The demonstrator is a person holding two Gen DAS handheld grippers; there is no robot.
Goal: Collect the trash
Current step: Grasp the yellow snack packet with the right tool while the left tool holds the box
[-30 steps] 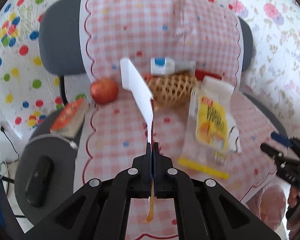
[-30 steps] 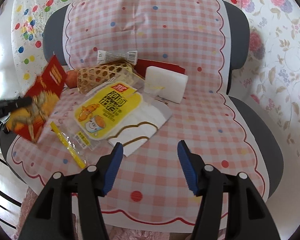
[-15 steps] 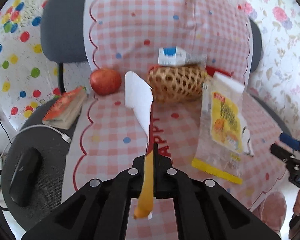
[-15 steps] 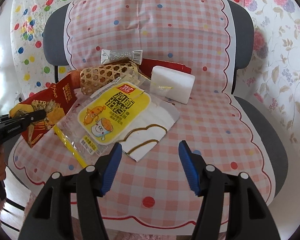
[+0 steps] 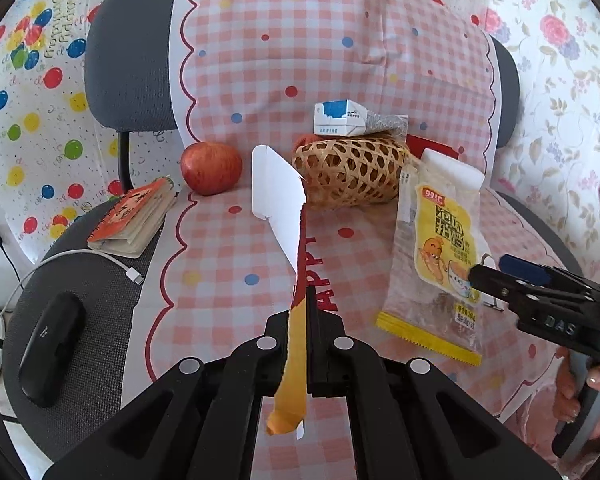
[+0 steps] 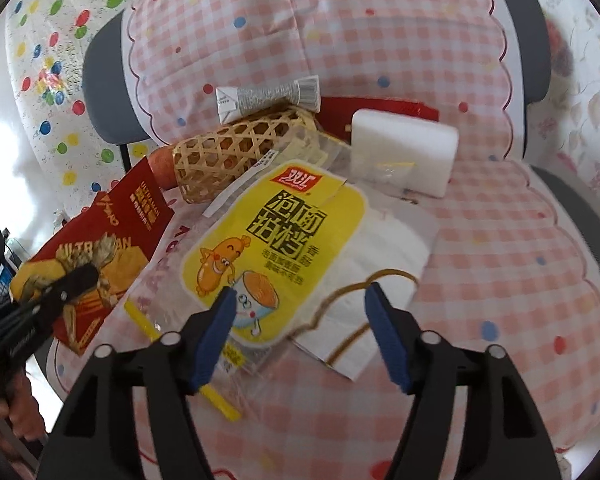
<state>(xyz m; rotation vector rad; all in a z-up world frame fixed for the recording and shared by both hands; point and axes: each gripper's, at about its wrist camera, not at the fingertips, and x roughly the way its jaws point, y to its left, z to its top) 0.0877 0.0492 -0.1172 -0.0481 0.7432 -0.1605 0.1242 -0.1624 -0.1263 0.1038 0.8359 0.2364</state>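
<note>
1. Left wrist view: our left gripper (image 5: 304,300) has its jaws clamped on a red wrapper (image 5: 278,196), held edge-on above the chair
2. Our right gripper (image 6: 298,308), jaws spread wide, hovers over the yellow sausage packet (image 6: 276,236)
3. Beyond lie a woven basket (image 5: 350,172) and an apple (image 5: 211,167)

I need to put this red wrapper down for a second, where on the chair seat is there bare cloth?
Bare cloth lies right of the white napkin, toward the seat's right edge. The back is crowded: basket, sponge, yellow sausage packet.
</note>
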